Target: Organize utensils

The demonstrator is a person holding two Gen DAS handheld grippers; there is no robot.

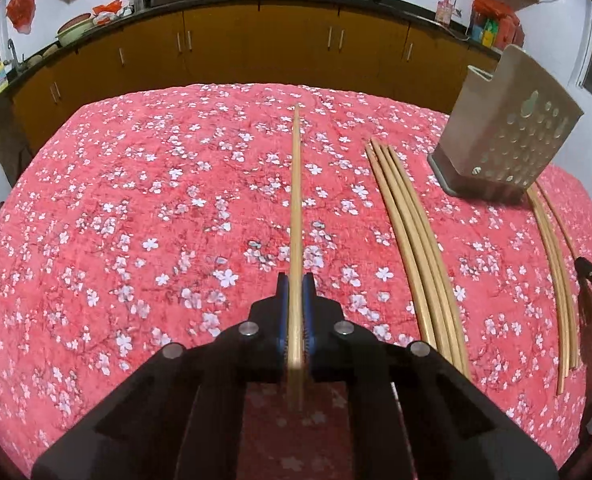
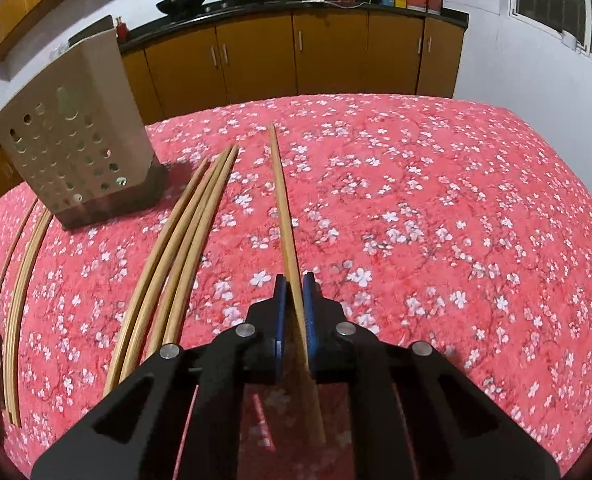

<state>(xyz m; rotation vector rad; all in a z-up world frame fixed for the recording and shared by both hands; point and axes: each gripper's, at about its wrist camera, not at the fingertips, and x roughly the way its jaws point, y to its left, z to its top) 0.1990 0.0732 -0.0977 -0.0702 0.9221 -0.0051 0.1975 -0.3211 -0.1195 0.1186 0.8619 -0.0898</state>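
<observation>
Left hand-held gripper (image 1: 296, 292): clamped on a single chopstick (image 1: 296, 200), which runs straight up the middle of the left wrist view, over the flowered cloth.
Right hand-held gripper (image 2: 294, 292): likewise clamped on one chopstick (image 2: 281, 200), tip toward upper centre of its frame.
Holder (image 1: 508, 136): perforated metal box, upper right in the left view, upper left in the right – standing on the tabletop (image 1: 135, 200) between the two hands.
Loose chopsticks (image 1: 412, 240): a bundle just left of the holder's base; another few (image 1: 556, 280) at the right edge.
Doing it well: lift each stick clear, tip it upright, aim for the holder's open top – one hand at a time, probably, so the sticks don't cross.
Risk: a thin round stick may swivel in the pads.
</observation>
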